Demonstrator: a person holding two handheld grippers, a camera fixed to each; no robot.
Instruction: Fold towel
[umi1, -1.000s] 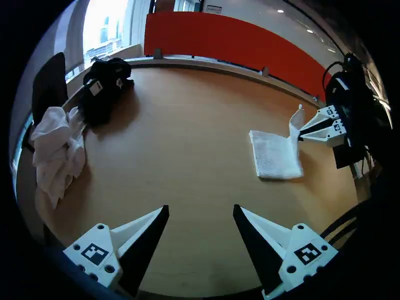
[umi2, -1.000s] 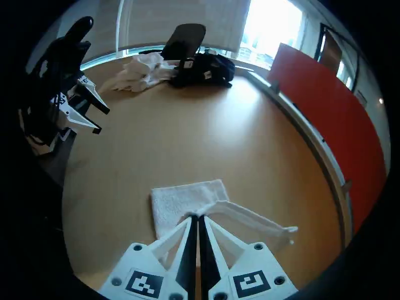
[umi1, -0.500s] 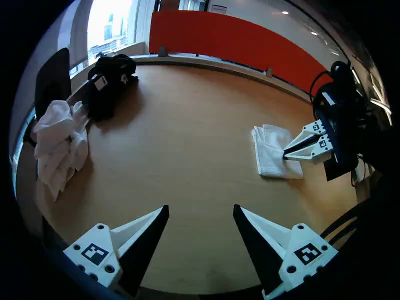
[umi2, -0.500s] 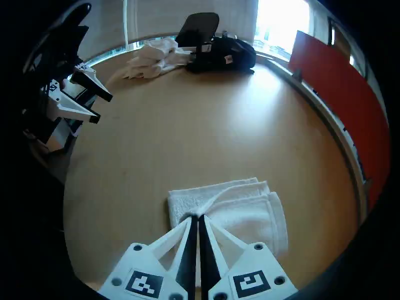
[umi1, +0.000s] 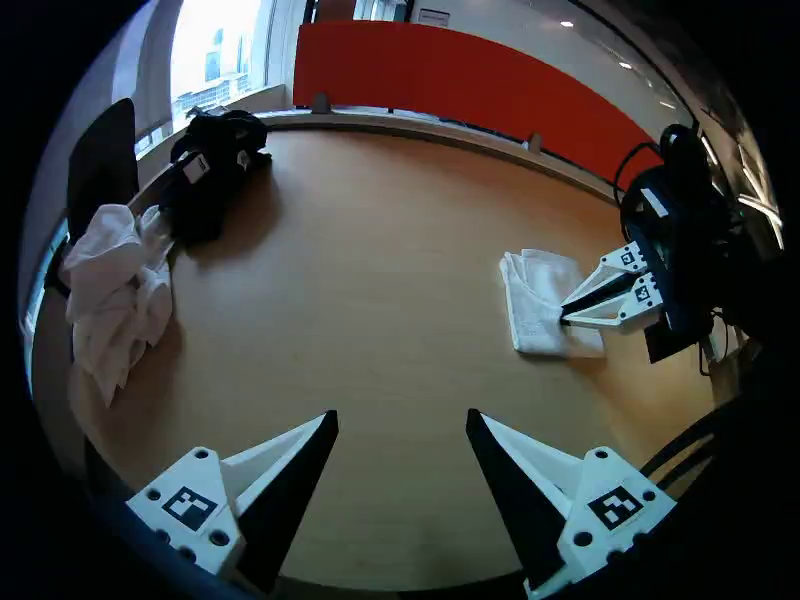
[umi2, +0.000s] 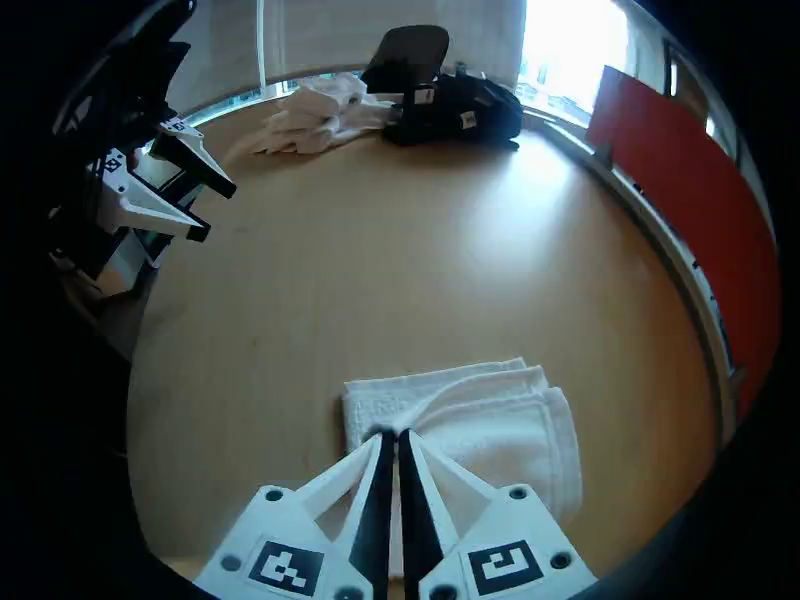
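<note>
While the right gripper (umi2: 393, 438) is pinched shut on the near edge of the folded towel (umi2: 490, 425) lying on the table (umi2: 400, 240) and the left gripper (umi1: 400, 415) hangs open well apart, pulling back before letting go may drag the top layer and undo the fold.

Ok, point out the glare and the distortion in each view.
Left gripper view: window blown out at upper left, fisheye bows the red panel. Right gripper view: window overexposed at upper right, pale sheen on the table below it, towel in sharp focus.
</note>
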